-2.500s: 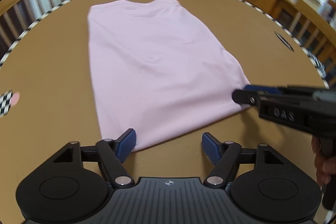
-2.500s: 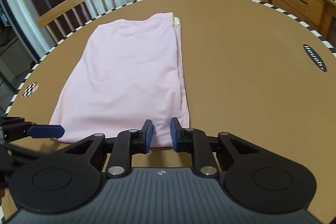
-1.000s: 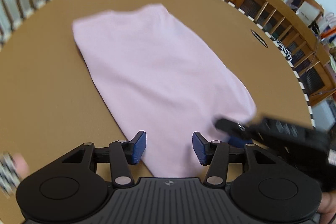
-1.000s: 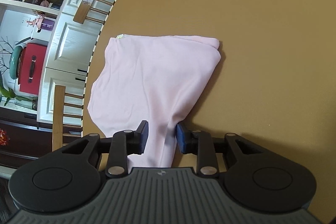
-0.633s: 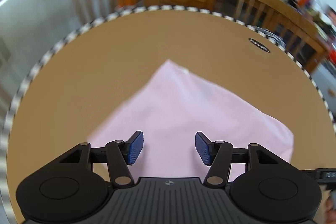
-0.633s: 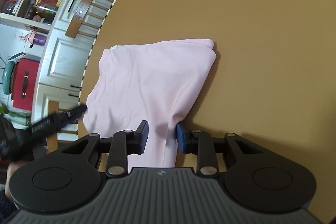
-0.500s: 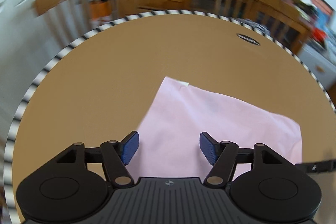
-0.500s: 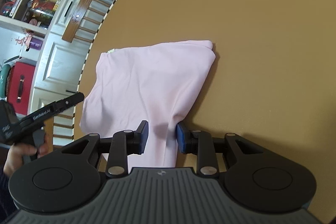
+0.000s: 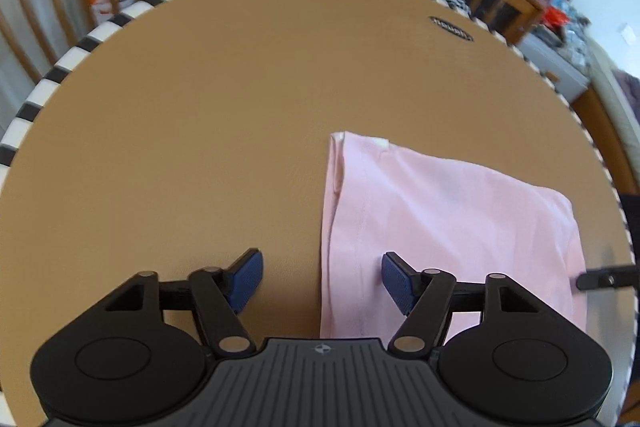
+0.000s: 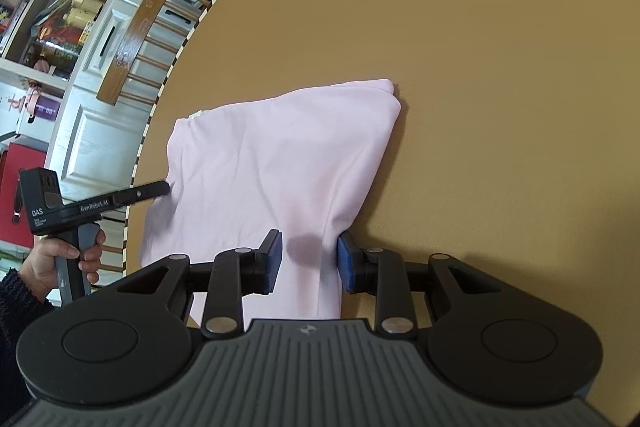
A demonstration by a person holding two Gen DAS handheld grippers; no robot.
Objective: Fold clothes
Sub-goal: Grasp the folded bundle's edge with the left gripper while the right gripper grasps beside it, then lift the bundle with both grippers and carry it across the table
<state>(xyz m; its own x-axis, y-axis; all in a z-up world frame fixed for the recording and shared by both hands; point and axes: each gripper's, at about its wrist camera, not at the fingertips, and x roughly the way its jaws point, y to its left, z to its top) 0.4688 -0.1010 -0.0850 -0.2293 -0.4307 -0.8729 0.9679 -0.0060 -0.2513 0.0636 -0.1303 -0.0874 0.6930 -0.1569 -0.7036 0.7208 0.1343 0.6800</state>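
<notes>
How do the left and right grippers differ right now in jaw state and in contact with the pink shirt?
The left gripper stands wide open; the right gripper is closed down on a bunch of the pink shirt.

The left holds nothing, straddling the shirt's long edge above table and cloth; the right has fabric between its pads.

In the right wrist view, the left reaches the shirt's far edge, the right its near end.

Both have black frames and blue pads.

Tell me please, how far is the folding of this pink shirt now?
Done: the pink shirt already lies as a narrow folded rectangle on the table. In hand: the right gripper pinches one end; the left gripper is open at a long edge. Left: the crosswise fold.
</notes>
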